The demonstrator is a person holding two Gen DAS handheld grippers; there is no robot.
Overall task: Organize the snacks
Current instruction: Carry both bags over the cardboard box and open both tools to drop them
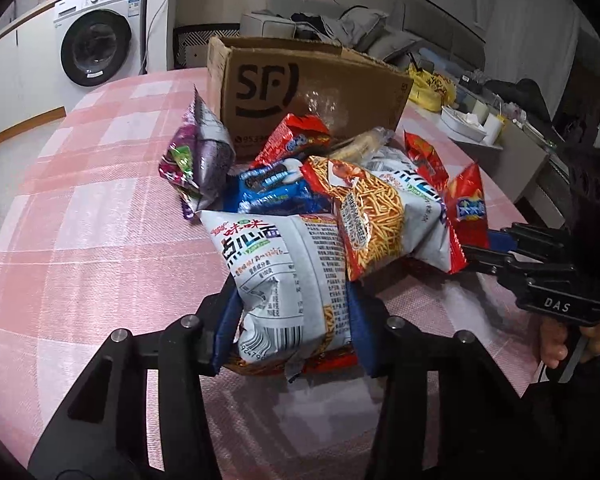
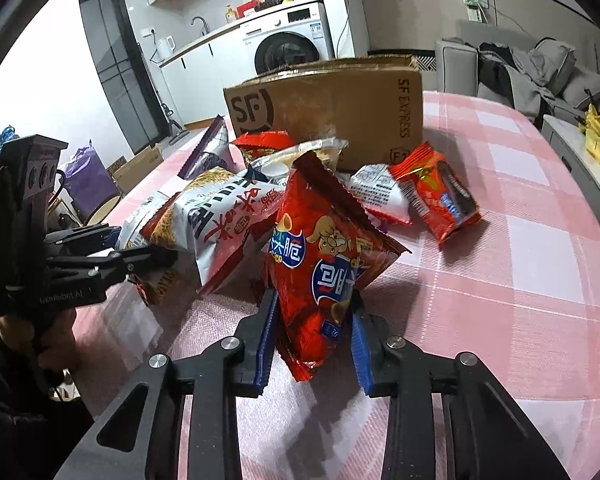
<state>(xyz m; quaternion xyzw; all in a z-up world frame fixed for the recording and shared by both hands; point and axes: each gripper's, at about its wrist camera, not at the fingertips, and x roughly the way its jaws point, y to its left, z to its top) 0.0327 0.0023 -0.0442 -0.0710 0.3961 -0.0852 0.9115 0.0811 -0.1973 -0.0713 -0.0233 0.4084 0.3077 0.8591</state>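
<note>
A white noodle-snack bag (image 1: 284,280) sits clamped between the blue pads of the left claw (image 1: 288,332), its printed back facing up and its far end resting on the pile of snacks ahead. The right claw (image 2: 314,336) is clamped on a red chip bag (image 2: 320,264), which stands tilted up from between its pads. Ahead of both claws the rest of the heap lies on the pink checked tablecloth (image 1: 100,240): a blue cookie pack (image 1: 276,192), a purple bag (image 1: 200,160) to the left, and a small red packet (image 2: 436,196) lying apart to the right of the right claw. Beyond the heap stands an open cardboard box (image 1: 300,92). A washing machine (image 1: 100,28) stands far behind it.
</note>
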